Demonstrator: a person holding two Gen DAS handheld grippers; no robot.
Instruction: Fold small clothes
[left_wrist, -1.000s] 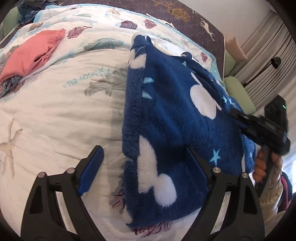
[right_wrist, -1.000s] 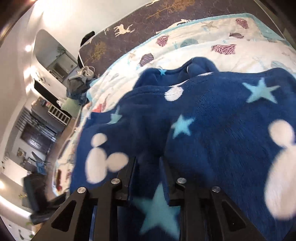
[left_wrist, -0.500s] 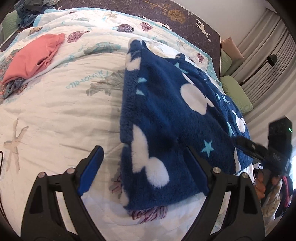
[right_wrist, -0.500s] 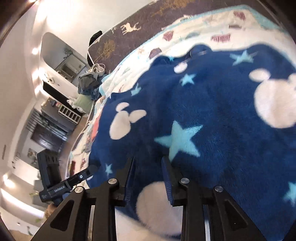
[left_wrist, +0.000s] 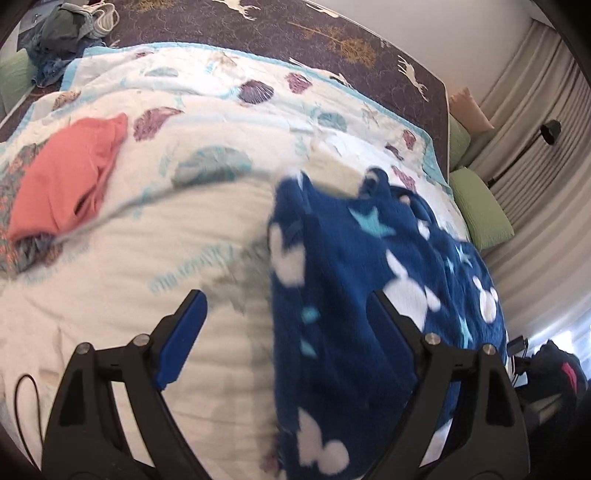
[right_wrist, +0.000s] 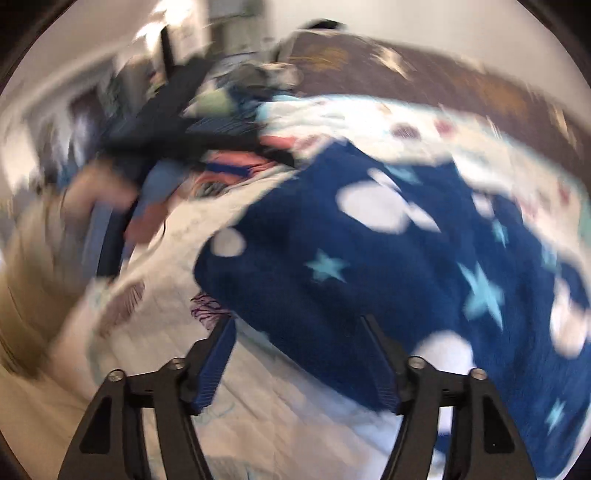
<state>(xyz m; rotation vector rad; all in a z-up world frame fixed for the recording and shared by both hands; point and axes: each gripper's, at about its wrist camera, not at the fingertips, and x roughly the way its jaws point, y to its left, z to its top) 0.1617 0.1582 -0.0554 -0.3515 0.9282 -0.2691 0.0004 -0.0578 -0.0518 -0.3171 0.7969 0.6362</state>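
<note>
A thick navy fleece garment (left_wrist: 369, 295), plush and fuzzy, printed with white mouse-head shapes and pale blue stars, lies folded into a rough slab on a white quilt (left_wrist: 147, 258) patterned with shells and starfish. Both tools are released and hold nothing. The left gripper (left_wrist: 284, 325) hovers with its blue-padded fingers spread wide over the garment's left edge, one finger above bare quilt beside the garment, the other above the fleece. The right gripper (right_wrist: 299, 354) hovers with its fingers apart over the garment's near corner; this view is heavily smeared by motion. Beyond the garment's left side, well apart from it, a thin coral-pink cloth (left_wrist: 66, 177) lies crumpled on the quilt, and a heap of dark clothes (left_wrist: 62, 29) sits past that on a brown cover (left_wrist: 332, 37) with deer shapes. The likely risk is that the springy, bulky fleece relaxes and the fold opens, since nothing pins it. A pinch taken at the edge might also catch the soft quilt beneath and drag it along.
</note>
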